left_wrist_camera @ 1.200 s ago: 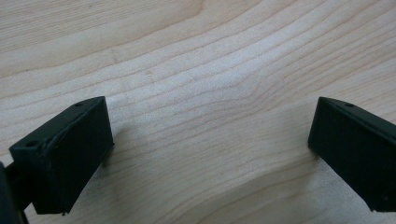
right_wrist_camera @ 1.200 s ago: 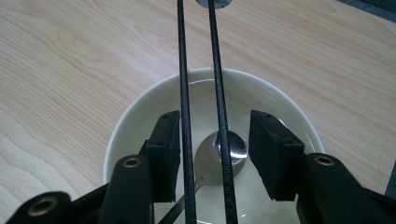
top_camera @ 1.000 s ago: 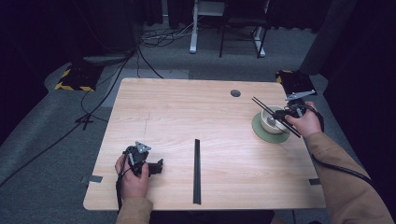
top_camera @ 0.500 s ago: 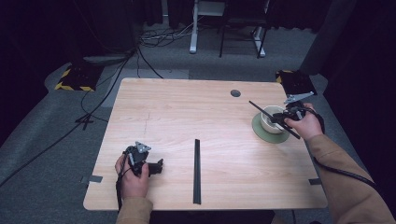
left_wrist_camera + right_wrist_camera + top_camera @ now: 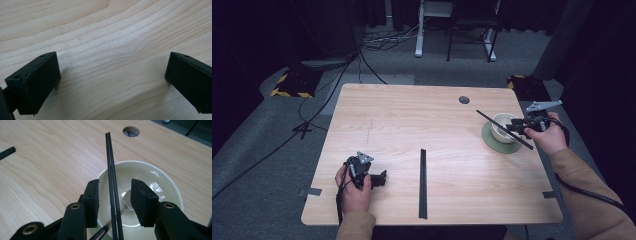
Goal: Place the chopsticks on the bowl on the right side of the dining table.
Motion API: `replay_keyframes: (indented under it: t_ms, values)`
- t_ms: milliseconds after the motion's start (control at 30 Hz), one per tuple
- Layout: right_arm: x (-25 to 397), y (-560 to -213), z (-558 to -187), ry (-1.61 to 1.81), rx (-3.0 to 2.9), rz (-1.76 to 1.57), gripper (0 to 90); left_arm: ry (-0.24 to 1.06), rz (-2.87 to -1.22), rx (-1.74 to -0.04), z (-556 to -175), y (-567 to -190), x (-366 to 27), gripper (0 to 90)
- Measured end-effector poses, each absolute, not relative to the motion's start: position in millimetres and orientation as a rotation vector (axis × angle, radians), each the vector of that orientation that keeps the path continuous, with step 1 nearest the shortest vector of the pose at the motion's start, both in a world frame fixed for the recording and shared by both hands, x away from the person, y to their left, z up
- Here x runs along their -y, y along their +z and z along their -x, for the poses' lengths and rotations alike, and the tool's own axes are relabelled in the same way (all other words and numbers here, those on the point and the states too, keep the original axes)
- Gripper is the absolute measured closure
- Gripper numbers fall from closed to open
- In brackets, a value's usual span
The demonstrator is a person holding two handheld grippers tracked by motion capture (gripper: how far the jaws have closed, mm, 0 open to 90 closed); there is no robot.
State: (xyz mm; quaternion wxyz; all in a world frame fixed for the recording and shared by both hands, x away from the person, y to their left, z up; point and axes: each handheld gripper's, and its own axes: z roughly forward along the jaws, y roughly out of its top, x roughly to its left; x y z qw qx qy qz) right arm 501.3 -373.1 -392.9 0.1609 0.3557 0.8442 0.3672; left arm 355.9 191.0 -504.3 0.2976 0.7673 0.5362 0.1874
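I see a black strip (image 5: 422, 183) lying on the table (image 5: 412, 120), well apart from my work. My right gripper (image 5: 113, 192) is over the white bowl (image 5: 160, 182) on its green plate (image 5: 492, 142). Its jaws are partly open around the chopsticks (image 5: 110, 160), not squeezing them. My left gripper (image 5: 112, 75) is wide open, holding nothing.

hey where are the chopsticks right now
The chopsticks lie across the rim of the white bowl at the table's right side in the high view, between the right gripper's open jaws.
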Motion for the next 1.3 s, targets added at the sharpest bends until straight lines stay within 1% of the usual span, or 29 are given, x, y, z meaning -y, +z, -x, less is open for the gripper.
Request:
replay_keyframes:
  t_ms: [333,500,567,767,900,1300]
  values:
    - [400.7,-370.7,-460.4,1.138,-2.282,-1.046,53.9,0.496,-2.041,-1.424,-356.0,-504.2,-191.2,0.1]
    - [412.3,-367.8,-437.9,1.178,-2.219,-1.074,49.8,0.493,-2.041,-1.423,-356.1,-504.2,-191.3,0.1]
    - [414.1,-368.7,-434.2,1.184,-2.213,-1.076,49.4,0.493,-2.043,-1.423,-356.1,-504.1,-191.3,0.1]
    - [420.4,-378.6,-414.4,1.203,-2.167,-1.097,44.5,0.498,-2.04,-1.424,-356.0,-504.3,-191.1,0.1]
    - [422.0,-390.3,-408.5,1.188,-2.146,-1.089,44.3,0.493,-2.041,-1.423,-356.0,-504.3,-191.2,0.1]
    - [425.4,-430.7,-418.3,1.149,-2.129,-1.154,43.0,0.496,-2.04,-1.423,-356.0,-504.3,-191.2,0.1]
